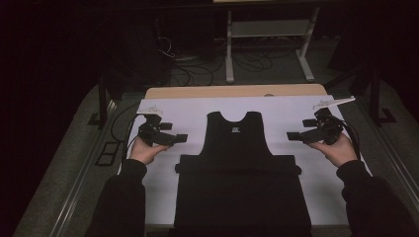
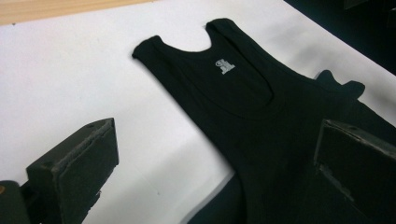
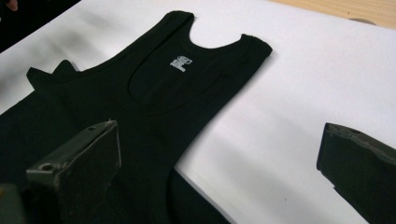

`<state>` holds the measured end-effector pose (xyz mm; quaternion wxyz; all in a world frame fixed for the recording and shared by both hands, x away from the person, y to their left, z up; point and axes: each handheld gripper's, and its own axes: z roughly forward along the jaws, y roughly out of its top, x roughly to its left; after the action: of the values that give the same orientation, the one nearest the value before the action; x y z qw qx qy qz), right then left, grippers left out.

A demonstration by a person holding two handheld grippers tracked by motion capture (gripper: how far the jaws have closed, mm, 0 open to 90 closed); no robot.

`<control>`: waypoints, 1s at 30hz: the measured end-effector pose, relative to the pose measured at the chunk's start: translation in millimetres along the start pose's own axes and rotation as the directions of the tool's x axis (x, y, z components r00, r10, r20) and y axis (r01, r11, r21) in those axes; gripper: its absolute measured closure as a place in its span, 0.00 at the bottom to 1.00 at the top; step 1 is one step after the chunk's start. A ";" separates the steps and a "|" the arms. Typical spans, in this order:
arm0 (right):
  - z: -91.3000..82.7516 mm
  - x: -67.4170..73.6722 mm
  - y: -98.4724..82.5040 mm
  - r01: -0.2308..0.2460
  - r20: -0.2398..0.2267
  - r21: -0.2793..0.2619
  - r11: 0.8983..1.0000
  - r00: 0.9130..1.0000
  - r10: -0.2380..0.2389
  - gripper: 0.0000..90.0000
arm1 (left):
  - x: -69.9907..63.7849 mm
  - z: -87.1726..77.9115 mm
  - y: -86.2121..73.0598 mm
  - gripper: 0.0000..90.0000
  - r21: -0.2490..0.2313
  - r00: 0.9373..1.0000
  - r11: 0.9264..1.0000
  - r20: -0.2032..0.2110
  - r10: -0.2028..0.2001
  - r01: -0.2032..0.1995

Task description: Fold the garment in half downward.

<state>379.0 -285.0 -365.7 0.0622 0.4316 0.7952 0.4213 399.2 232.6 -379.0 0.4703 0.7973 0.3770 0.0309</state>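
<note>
A black sleeveless top (image 1: 238, 163) lies flat on the white sheet, straps away from me, with a small white label inside the neck (image 2: 224, 66) (image 3: 180, 62). Its lower body spreads wide toward the front edge. My left gripper (image 1: 174, 138) hovers open to the left of the top at chest height, with nothing between its jaws. My right gripper (image 1: 295, 136) hovers open on the opposite side, also holding nothing. In the left gripper view the top (image 2: 261, 121) fills the right half; in the right gripper view the top (image 3: 116, 102) fills the left half.
The white sheet (image 1: 188, 116) covers a wooden table (image 1: 217, 91). Two small clips (image 1: 150, 109) (image 1: 323, 103) sit at the sheet's far corners. Beyond the table are cables on the floor and a white stand (image 1: 269, 34). Bare white sheet lies on both sides of the top.
</note>
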 end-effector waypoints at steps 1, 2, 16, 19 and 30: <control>0.9 0.0 1.8 0.003 0.001 0.004 1.000 1.000 -0.003 0.00 | 0.5 0.6 2.1 0.00 0.005 1.000 1.000 -0.002 0.003 -0.003; 2.0 -0.3 3.5 0.007 0.001 0.006 1.000 1.000 -0.007 0.00 | 0.5 1.5 4.1 0.00 0.006 1.000 1.000 -0.001 0.003 -0.003; 13.0 -5.5 19.8 0.009 0.012 0.020 1.000 1.000 -0.009 0.00 | 3.2 21.6 24.1 0.00 0.045 1.000 0.999 0.010 0.011 -0.012; 17.7 -6.2 22.6 0.008 0.015 0.020 1.000 1.000 -0.008 0.00 | 3.5 26.9 26.1 0.00 0.043 1.000 0.999 0.013 0.000 0.000; 36.6 -9.9 33.3 0.002 0.026 0.041 0.999 1.000 -0.003 0.00 | 6.4 44.0 32.9 0.00 0.042 1.000 0.999 0.015 -0.014 0.014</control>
<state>423.2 -260.7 -367.6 0.0643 0.4372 0.8034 0.3992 440.3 195.7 -379.9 0.4566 0.8046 0.3794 0.0135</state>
